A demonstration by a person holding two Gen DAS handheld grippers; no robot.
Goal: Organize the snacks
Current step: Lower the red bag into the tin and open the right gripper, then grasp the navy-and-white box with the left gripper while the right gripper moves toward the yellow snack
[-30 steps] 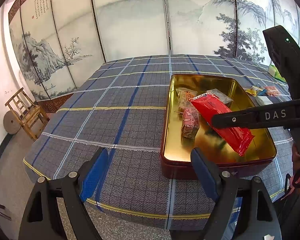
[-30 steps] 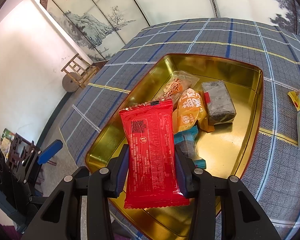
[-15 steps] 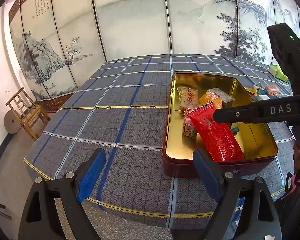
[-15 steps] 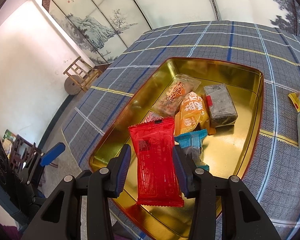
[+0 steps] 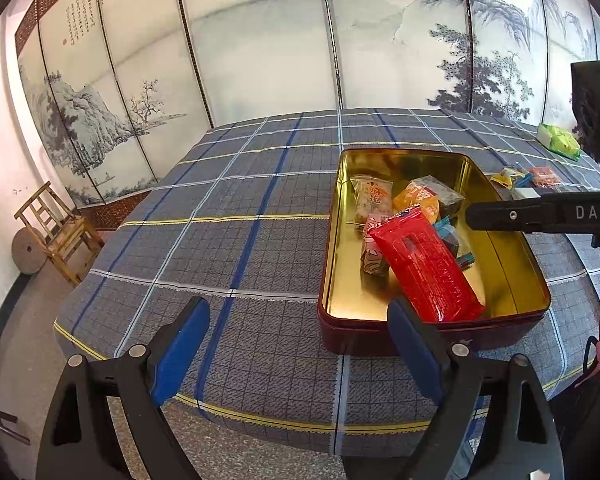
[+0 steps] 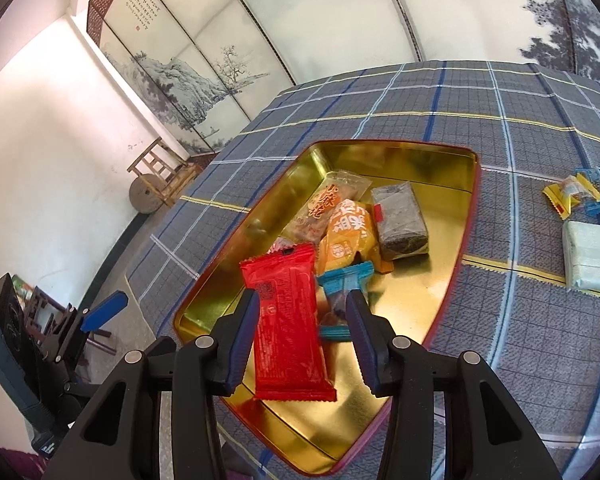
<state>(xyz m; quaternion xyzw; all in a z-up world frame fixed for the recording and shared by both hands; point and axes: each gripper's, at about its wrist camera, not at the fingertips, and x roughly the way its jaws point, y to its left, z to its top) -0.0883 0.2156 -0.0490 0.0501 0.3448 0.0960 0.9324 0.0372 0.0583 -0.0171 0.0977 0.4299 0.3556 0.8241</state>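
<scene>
A gold-lined tin (image 5: pixel 504 276) (image 6: pixel 420 292) with a dark red outside sits on the checked cloth. A red packet (image 5: pixel 424 264) (image 6: pixel 288 320) lies slanted in it, resting on other snacks. Behind it are an orange packet (image 6: pixel 348 232), a dark block (image 6: pixel 398 220), a pale packet (image 6: pixel 328 200) and a blue packet (image 6: pixel 346 284). My right gripper (image 6: pixel 303 298) hovers over the tin's near end. Its jaws are opening, with the red packet below and between them, and neither pad presses on it. My left gripper (image 5: pixel 298 308) stands open and empty over the cloth, left of the tin.
Loose snacks lie on the cloth right of the tin: small yellow and blue packets (image 6: pixel 576 192), a pale wrapped pack (image 6: pixel 588 256) and a green pack (image 5: pixel 560 140). A painted folding screen stands behind the table. A wooden chair (image 5: pixel 56 232) is on the floor at left.
The right gripper has let go of the red packet, which dropped into the tin onto the other snacks. The right gripper has drawn back a little. The left gripper has widened slightly.
</scene>
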